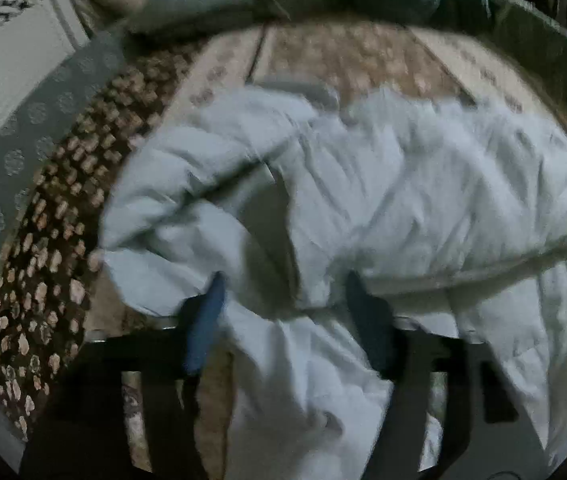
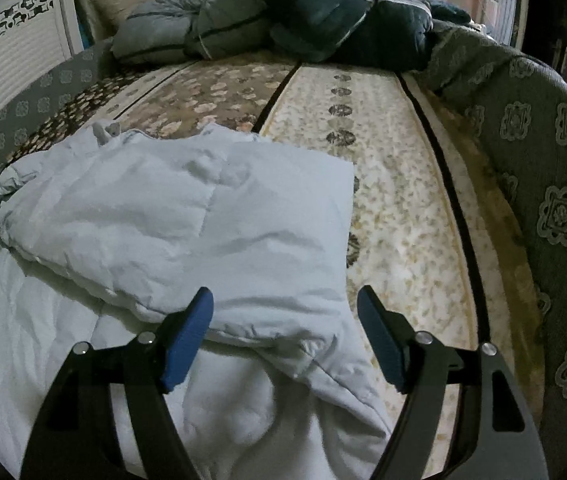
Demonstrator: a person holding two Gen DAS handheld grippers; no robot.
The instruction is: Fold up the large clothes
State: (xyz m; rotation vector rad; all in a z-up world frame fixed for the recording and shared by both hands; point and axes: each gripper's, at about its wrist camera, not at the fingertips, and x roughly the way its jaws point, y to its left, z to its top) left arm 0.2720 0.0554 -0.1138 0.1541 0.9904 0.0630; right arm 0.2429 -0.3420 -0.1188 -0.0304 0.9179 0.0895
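A pale, puffy padded garment point(image 1: 403, 184) lies on the patterned bed cover; the left wrist view is blurred. My left gripper point(image 1: 283, 280) hovers over its rumpled near part, blue pads wide apart, nothing pinched between them. In the right wrist view the same garment point(image 2: 183, 216) has its upper part folded over into a thick slab, with a straight edge on the right. My right gripper point(image 2: 283, 292) stands open above the slab's near right corner, and cloth lies below the gap between the fingers.
The bed cover point(image 2: 395, 184) has brown and cream flowered stripes. A heap of dark blue and grey quilts point(image 2: 283, 20) fills the far end. A grey upholstered side panel point(image 2: 543, 152) runs along the right, and a white slatted cabinet point(image 2: 7, 68) stands at the left.
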